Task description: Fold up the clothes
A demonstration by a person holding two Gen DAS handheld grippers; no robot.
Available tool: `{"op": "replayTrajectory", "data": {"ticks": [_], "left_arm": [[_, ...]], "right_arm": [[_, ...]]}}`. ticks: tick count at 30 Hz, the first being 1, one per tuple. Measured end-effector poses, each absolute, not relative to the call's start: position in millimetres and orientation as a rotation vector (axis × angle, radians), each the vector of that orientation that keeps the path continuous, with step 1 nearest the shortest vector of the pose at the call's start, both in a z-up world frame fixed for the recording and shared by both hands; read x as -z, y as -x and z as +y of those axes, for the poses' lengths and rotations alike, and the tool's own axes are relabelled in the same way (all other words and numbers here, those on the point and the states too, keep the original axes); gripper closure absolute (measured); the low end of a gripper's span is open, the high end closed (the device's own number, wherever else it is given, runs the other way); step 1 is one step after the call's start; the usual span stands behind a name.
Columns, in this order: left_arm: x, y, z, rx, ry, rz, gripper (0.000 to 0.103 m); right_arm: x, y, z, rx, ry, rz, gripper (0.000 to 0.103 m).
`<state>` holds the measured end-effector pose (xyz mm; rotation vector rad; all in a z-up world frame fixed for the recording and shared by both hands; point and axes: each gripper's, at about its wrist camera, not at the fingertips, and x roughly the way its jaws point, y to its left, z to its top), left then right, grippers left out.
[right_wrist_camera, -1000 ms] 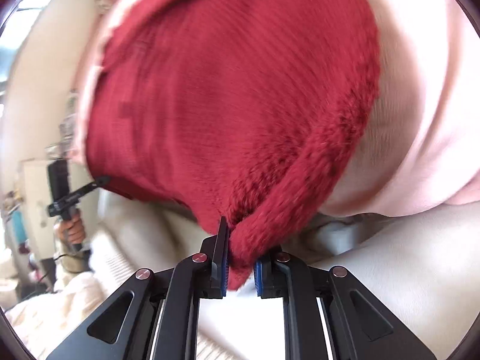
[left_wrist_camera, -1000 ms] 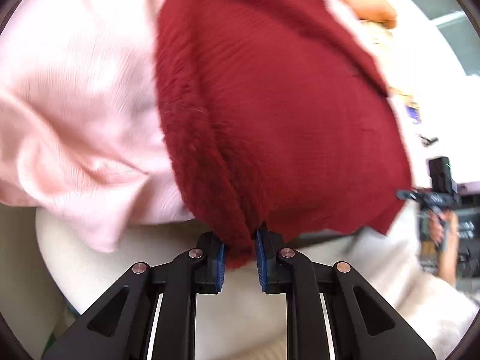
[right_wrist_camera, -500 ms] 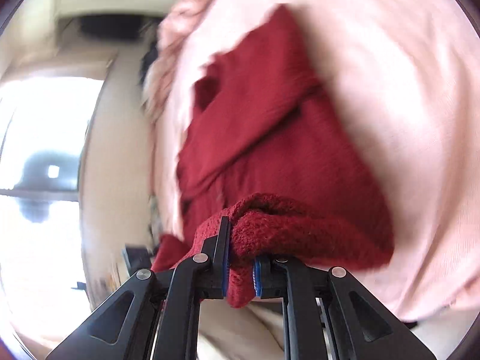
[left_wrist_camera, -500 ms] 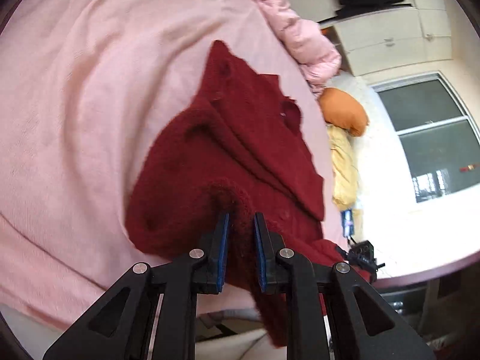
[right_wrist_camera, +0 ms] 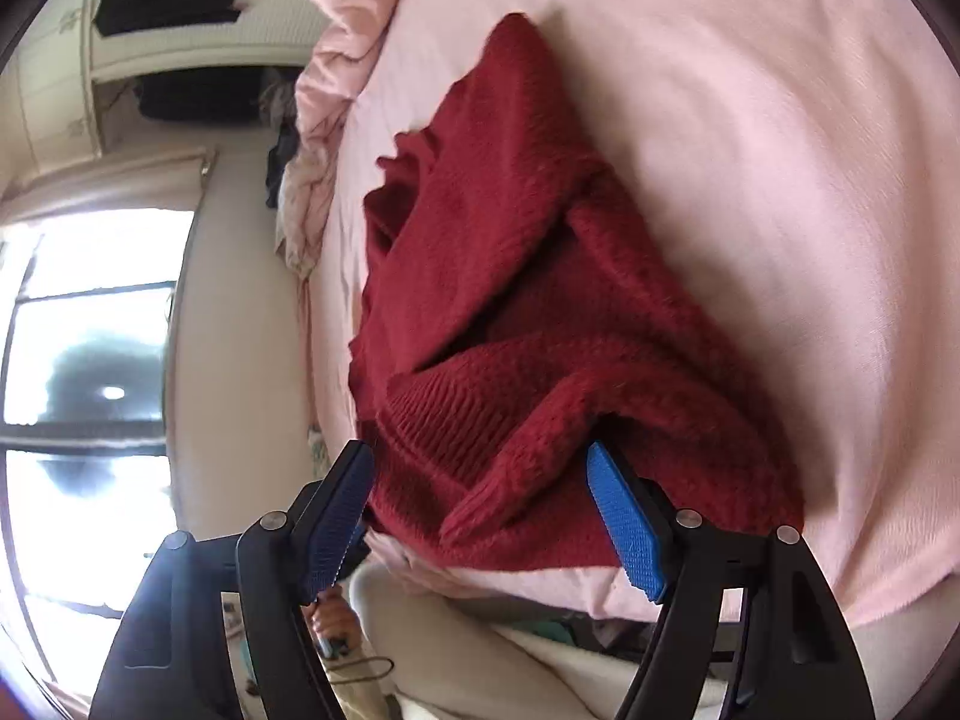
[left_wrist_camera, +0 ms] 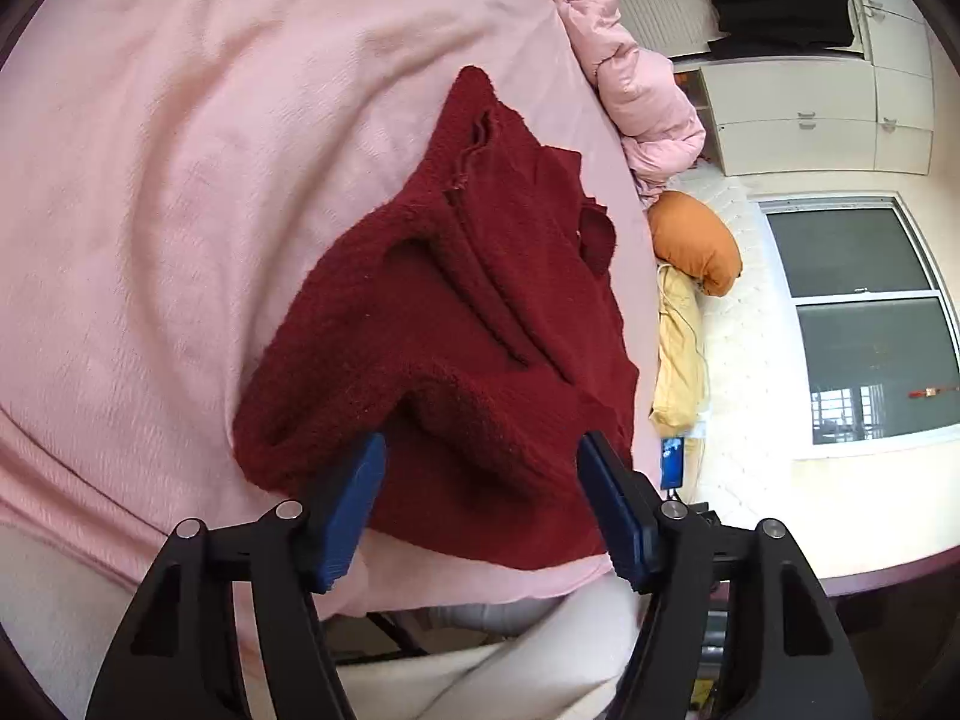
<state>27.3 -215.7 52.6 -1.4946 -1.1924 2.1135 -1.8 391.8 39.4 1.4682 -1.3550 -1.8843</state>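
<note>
A dark red knitted sweater lies bunched and partly folded on a pink bed sheet. The left gripper hovers at the sweater's near edge, its jaws opening, blue pads apart from the fabric, a raised fold lying loosely between them. In the right wrist view the same red sweater lies on the sheet. The right gripper has its jaws opening too, and a ribbed cuff or hem sits between the pads without being pressed.
A pink quilt is heaped at the far end of the bed, with an orange cushion and yellow cloth beside it. White cupboards and a window lie beyond. Cream trousers of a person show below the grippers.
Both grippers carried the sweater edge forward and laid it over the rest on the bed. Both were shut on the fabric; now both stand open and the fabric is let go.
</note>
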Motion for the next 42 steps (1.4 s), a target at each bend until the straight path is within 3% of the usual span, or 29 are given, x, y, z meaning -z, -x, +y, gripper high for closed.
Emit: {"op": "replayTrajectory", "data": {"ticks": [3,5,7,10,12,14,21,23,24,26,37,42], "left_arm": [[-95.0,-33.3,-188.1,-2.561,1.457,-0.559,0.036],[-116.8,-35.3,-153.0,-2.705,1.314,-0.028,0.036],[-119.9,-36.4,-116.0,-2.631,1.172,0.353,0.036],[-100.1,-33.4,-70.9,-2.38,1.091,0.67,0.036],[-81.7,-32.4,-50.0,-2.206,1.116,0.761,0.036],[-64.4,-32.2,-42.6,-2.147,1.121,0.852,0.036],[-24.4,-11.0,-32.3,-2.016,1.194,1.006,0.038],[-21.2,3.7,-38.8,-2.028,1.287,0.912,0.094],[-19.5,13.6,-43.2,-2.029,1.362,0.83,0.094],[-26.9,21.8,-51.8,-2.045,1.39,0.678,0.094],[-97.8,41.3,-118.0,-2.268,1.173,0.065,0.094],[-128.3,78.9,-134.7,-2.432,1.081,-0.073,0.094]], "right_arm": [[-76.0,11.7,373.4,2.12,-1.503,-0.977,0.029],[-99.4,6.5,344.6,2.305,-1.488,-0.501,0.029],[-117.9,-1.1,312.0,2.392,-1.403,-0.01,0.029],[-111.4,-33.0,279.1,2.31,-1.17,0.676,0.029],[-96.4,-47.7,265.4,2.165,-1.069,0.939,0.029],[-81.5,-54.8,253.4,2.031,-1.019,1.086,0.029],[-51.4,-30.8,223.4,1.879,-1.086,1.092,0.029],[-44.8,-23.5,219.1,1.854,-1.141,1.08,0.033],[-42.0,-20.2,218.1,1.843,-1.17,1.078,0.04],[-35.7,-11.1,214.4,1.825,-1.222,1.043,0.095],[-101.3,23.7,311.0,2.196,-1.201,0.256,0.095],[-141.6,49.6,345.9,2.456,-1.062,0.101,0.095]]}}
